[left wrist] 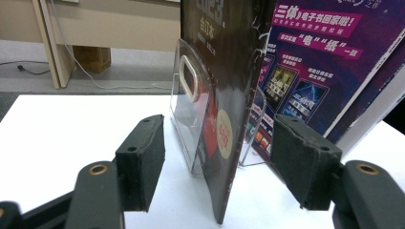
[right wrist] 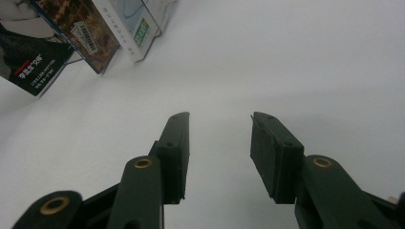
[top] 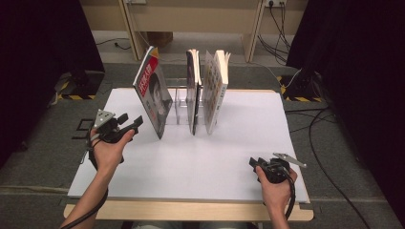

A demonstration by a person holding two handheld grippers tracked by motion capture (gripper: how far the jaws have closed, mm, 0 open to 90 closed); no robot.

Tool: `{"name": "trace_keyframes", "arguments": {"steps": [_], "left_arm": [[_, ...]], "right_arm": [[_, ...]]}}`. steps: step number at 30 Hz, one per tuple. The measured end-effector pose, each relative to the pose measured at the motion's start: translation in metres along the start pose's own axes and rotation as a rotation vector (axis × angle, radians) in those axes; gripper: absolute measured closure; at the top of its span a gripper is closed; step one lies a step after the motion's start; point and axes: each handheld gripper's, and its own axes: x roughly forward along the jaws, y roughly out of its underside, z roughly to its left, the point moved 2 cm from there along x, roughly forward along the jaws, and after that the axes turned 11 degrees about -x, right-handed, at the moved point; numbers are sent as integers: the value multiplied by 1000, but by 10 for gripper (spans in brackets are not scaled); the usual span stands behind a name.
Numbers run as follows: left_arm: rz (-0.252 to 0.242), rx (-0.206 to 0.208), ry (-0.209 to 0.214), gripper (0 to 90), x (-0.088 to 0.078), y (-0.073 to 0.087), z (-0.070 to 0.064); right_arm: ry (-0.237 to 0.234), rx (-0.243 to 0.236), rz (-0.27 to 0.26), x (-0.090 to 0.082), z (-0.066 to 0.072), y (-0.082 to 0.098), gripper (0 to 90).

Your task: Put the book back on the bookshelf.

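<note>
Your left gripper (top: 132,125) is spread wide just beside the tilted red-and-black paperback book (top: 154,98), which leans at the left end of the clear acrylic book rack (top: 179,106) on the white surface (top: 215,157); its lower edge sits between your jaws, untouched. Two more upright books (top: 207,90) crowd the rack to the right. Your right gripper (top: 254,163) rests released, well apart.

Even overhead light, dark surroundings, soft low-resolution blur.
</note>
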Motion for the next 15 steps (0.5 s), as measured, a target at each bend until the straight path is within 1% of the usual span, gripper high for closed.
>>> {"name": "trace_keyframes", "arguments": {"steps": [7,11,15], "left_arm": [[5,1,-1,359,-5,9,5],[17,3,-2,359,-8,15,7],[20,4,-7,359,-12,19,11]], "right_arm": [[0,3,0,0,0,0,589],[-2,10,1,-1,1,0,589],[1,3,-1,0,0,0,589]]}}
